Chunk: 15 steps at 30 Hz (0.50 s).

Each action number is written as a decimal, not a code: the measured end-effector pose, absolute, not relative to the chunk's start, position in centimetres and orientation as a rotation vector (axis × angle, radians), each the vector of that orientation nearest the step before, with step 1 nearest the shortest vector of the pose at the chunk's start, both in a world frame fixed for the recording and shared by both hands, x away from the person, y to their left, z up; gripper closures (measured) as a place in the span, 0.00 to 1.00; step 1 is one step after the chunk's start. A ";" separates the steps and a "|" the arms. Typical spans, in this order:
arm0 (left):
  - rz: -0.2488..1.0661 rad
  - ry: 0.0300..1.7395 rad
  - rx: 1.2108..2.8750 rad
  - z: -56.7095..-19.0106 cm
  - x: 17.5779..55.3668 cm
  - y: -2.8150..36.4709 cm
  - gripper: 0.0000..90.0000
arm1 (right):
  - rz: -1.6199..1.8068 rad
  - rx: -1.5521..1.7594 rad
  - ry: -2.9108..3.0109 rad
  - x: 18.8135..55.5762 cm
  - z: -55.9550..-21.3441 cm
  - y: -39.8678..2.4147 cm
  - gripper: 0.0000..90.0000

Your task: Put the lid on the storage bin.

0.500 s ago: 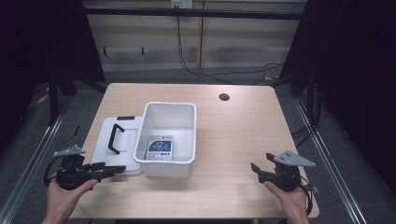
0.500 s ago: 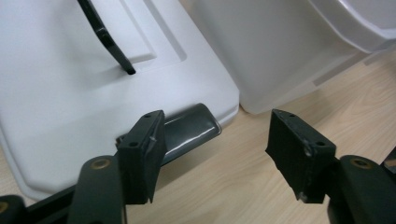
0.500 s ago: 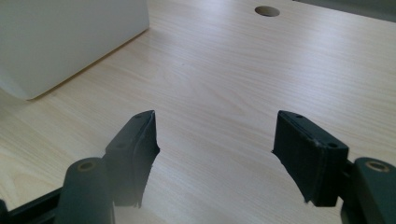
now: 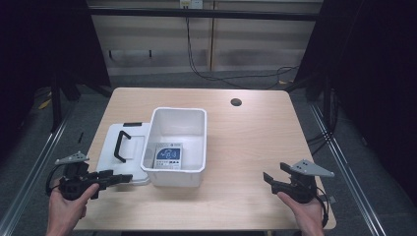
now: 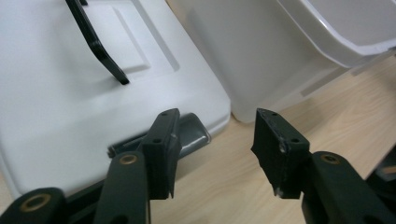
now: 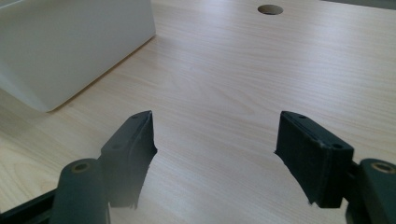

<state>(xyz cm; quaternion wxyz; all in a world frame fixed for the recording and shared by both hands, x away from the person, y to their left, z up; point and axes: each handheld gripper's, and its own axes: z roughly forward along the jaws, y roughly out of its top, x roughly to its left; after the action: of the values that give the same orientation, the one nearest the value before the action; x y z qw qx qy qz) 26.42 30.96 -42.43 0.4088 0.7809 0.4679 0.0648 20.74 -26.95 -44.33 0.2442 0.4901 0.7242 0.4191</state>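
A white bin (image 4: pixel 196 142) stands mid-table with a blue-and-white printed packet (image 4: pixel 167 156) lying on its floor. To its left lies the white lid (image 4: pixel 105 152), flat, with a black handle (image 4: pixel 120 145). My left gripper (image 4: pixel 124 178) is open at the lid's near right corner. In the left gripper view, the gripper (image 5: pixel 215 116) has its left jaw over the lid's grey corner latch (image 5: pixel 194 133), with the lid (image 5: pixel 60 93) and bin wall (image 5: pixel 261 51) ahead. My right gripper (image 4: pixel 268 178) is open over bare table at the near right, holding nothing (image 6: pixel 217 119).
The table (image 4: pixel 255 137) is light wood with a round cable hole (image 4: pixel 236 102) at the back right. From the right gripper view, the bin (image 6: pixel 70 46) is off to the left and the hole (image 6: pixel 270 9) is far ahead. Dark floor and rails surround the table.
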 end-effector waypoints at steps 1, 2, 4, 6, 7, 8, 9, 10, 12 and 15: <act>0.184 1.183 1.973 -42.1 26.6 30.9 0.54 | 1.148 1.341 1.981 20.7 -44.3 -27.0 0.31; 0.205 1.183 1.980 -41.9 26.7 30.8 0.54 | 1.151 1.343 1.982 20.7 -44.3 -26.9 0.31; 0.232 1.187 2.001 -41.7 26.7 30.8 0.54 | 1.153 1.339 1.985 20.7 -44.3 -26.9 0.31; 0.226 1.195 1.991 -41.2 26.8 31.0 0.53 | 1.152 1.319 1.992 20.5 -44.2 -26.7 0.31; 0.214 1.199 2.002 -41.1 26.9 31.0 0.55 | 1.155 1.320 1.993 20.5 -44.2 -26.6 0.31; 0.222 1.218 1.994 -41.0 26.9 31.0 0.55 | 1.160 1.322 1.992 20.4 -44.2 -26.6 0.30; 0.179 1.241 1.992 -40.9 27.0 31.2 0.46 | 1.163 1.319 1.991 20.2 -44.2 -26.4 0.30; 0.143 1.251 1.975 -40.8 27.2 31.3 0.46 | 1.163 1.319 1.991 20.2 -44.2 -26.4 0.30; 0.120 1.274 1.935 -40.4 27.7 31.1 0.47 | 1.141 1.313 2.003 20.0 -44.2 -26.1 0.31; 0.142 1.285 1.926 -39.9 27.9 30.7 0.45 | 1.120 1.301 2.014 19.8 -44.3 -26.1 0.31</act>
<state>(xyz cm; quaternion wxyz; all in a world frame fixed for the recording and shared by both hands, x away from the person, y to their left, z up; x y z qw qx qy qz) 27.87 30.74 -39.85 0.3997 0.7610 0.5078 0.0562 19.76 -26.08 -44.32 0.2453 0.4765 0.7379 0.4102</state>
